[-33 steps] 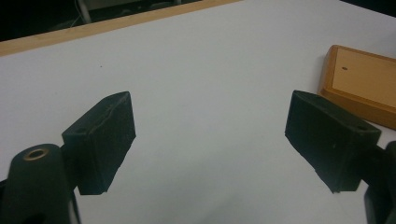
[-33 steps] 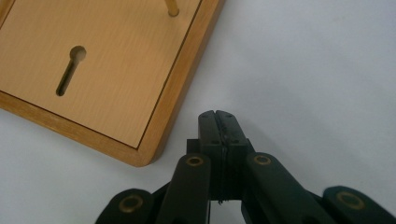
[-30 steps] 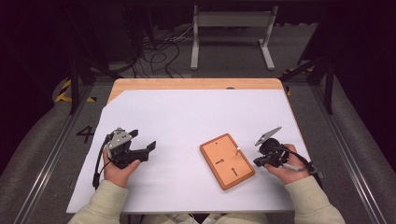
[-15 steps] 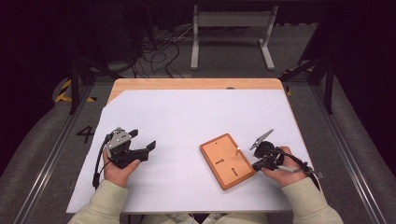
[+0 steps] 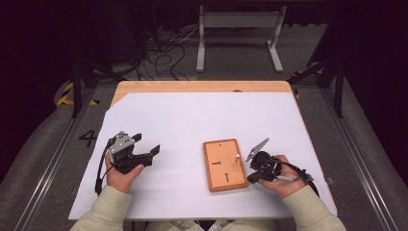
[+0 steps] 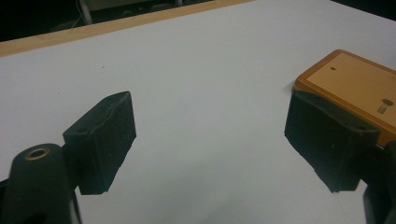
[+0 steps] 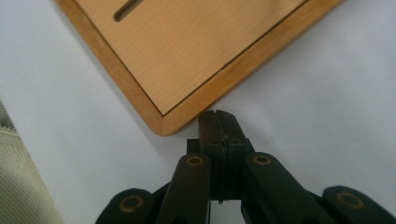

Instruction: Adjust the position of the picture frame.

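The board (image 5: 225,165) lies flat on the sheet (image 5: 202,125) that covers the desk (image 5: 202,86), and it sits between the two sets of tongs. The right tongs (image 5: 251,178) are down at the board's near right corner, tips right against its edge; in the right gripper view that corner lies just ahead of them and a little left (image 7: 219,116). The left tongs (image 5: 146,153) rest well apart from the board, on its far side from the right tongs. Along the left tongs' own line, the board lies ahead and to the right, its near part behind the right-hand jaw.
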